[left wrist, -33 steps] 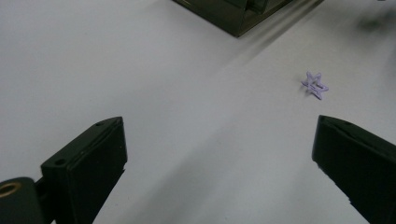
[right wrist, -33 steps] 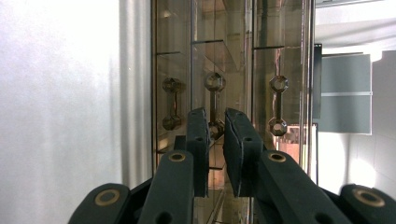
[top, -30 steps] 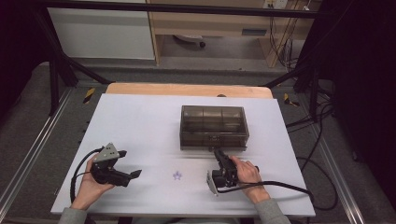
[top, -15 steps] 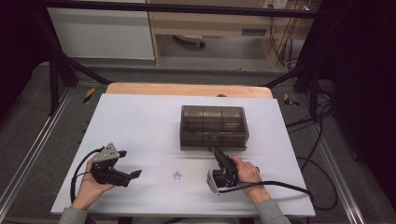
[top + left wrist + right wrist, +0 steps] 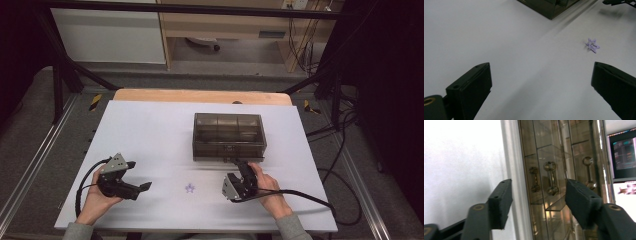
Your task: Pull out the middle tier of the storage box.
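Note:
A smoky see-through box (image 5: 228,135) with several compartments stands on the white table (image 5: 150,135), right of centre. My right gripper (image 5: 241,165) points at the box's near side. In the right gripper view its jaws (image 5: 539,195) have just been opening and stand open. A small drawer handle (image 5: 550,178) on the box (image 5: 541,157) lies in line between them, untouched. A small purple star (image 5: 189,188) lies on the table between the hands. My left gripper (image 5: 140,175) rests at the front left, open and holding nothing (image 5: 541,80), with the star (image 5: 592,45) ahead to its right.
A wooden strip (image 5: 200,96) runs along the table's far edge. Black cables (image 5: 310,197) trail from the right gripper off the right side. Metal frame rails (image 5: 55,135) flank the table. A lit screen (image 5: 624,150) shows beyond the box in the right gripper view.
Both hands stay where they were. In the high view the right gripper's jaws look slightly wider apart at the box's near side than before.

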`<state>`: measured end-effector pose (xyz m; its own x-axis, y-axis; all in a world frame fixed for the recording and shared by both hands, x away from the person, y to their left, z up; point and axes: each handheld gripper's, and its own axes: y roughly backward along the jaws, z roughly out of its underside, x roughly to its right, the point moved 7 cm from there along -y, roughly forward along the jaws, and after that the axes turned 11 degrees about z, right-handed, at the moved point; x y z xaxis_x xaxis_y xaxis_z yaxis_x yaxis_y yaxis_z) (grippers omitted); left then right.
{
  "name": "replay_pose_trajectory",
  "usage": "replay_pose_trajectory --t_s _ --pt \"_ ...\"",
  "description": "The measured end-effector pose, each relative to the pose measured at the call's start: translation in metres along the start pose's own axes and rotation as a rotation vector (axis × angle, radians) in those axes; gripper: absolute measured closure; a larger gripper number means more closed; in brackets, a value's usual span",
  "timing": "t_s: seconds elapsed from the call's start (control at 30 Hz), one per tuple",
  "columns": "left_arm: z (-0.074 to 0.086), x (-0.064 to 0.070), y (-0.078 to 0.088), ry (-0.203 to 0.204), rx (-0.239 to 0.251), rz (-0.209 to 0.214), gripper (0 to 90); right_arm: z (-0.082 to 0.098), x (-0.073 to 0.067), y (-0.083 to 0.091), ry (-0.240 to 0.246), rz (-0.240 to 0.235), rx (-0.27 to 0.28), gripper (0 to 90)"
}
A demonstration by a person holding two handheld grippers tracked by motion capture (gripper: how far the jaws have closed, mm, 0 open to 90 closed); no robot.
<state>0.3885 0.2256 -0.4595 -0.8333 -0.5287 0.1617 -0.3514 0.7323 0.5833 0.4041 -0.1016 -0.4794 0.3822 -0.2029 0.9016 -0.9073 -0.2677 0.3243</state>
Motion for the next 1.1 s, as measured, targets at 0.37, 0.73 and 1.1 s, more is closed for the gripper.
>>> replay_pose_trajectory --t_s 0.37,0.73,1.1 --pt "0.000 0.000 0.000 0.001 -0.001 -0.002 2.7 0.002 0.011 0.001 -0.071 -0.095 -0.004 25.1" --pt "0.001 0.000 -0.001 -0.001 -0.006 0.000 2.7 0.000 0.014 -0.004 -0.105 -0.167 -0.018 25.1" --pt "0.000 0.000 0.000 -0.002 -0.004 0.000 2.7 -0.008 0.020 -0.019 -0.077 -0.205 -0.039 35.9"
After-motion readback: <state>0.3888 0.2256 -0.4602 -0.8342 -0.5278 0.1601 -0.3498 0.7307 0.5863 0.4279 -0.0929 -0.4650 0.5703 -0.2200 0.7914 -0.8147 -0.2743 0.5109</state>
